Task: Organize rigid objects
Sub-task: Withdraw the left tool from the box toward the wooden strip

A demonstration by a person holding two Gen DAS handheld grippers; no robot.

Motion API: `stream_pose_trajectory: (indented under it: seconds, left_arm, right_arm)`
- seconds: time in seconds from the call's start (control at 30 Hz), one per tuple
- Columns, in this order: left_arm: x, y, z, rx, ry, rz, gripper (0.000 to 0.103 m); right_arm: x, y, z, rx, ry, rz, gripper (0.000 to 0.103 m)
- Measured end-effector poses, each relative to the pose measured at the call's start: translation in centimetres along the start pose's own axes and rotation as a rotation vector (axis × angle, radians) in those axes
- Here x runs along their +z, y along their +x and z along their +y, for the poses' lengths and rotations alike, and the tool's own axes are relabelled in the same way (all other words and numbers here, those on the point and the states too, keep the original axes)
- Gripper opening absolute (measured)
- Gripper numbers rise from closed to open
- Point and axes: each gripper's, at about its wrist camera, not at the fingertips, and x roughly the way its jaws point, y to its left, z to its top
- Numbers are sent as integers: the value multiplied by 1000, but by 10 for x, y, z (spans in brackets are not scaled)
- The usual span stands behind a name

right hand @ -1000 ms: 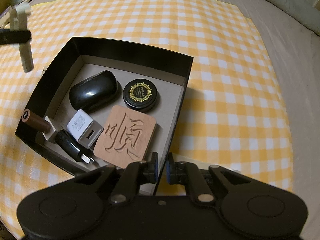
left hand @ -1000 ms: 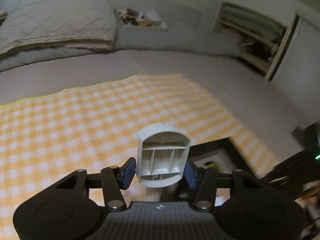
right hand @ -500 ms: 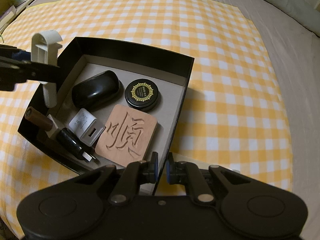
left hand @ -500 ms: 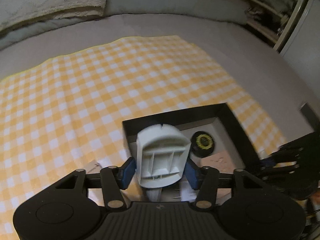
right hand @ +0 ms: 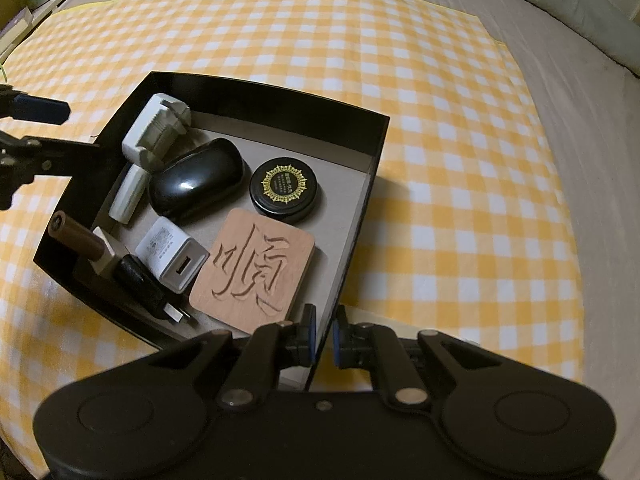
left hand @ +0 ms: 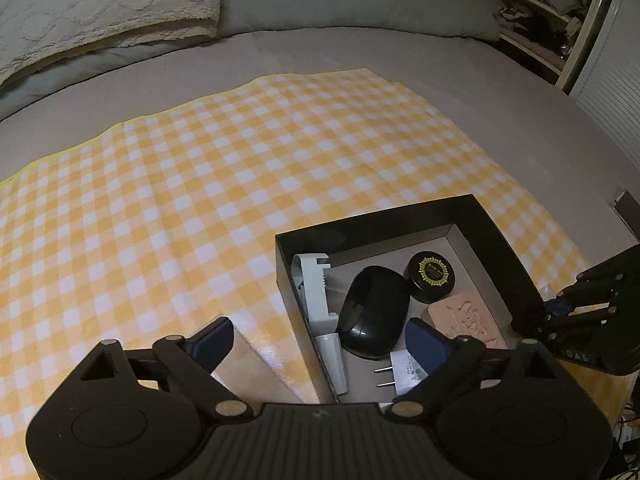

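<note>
The left gripper [left hand: 316,340] hangs wide apart and empty above the black box's [right hand: 362,196] left wall; the right gripper [right hand: 323,338] pinches the near wall. Inside, the white plastic holder [right hand: 154,136] lies along that left wall, long axis parallel to it, just beneath the left fingers, beside the black mouse [right hand: 196,182].

Premises: a home bedroom. Evidence: grey bed [left hand: 360,60] with quilted cream blanket [left hand: 100,12], checked cloth [left hand: 240,160] spread over it, open wardrobe shelving [left hand: 540,8].
</note>
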Motion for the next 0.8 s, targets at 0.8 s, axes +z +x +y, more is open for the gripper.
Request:
stream_pose_trajectory:
  seconds: [0.8]
  left_arm:
    - [-10, -33, 30, -18, -18, -47, 103]
  right_arm:
    - [1, 0, 1, -4, -5, 2, 8]
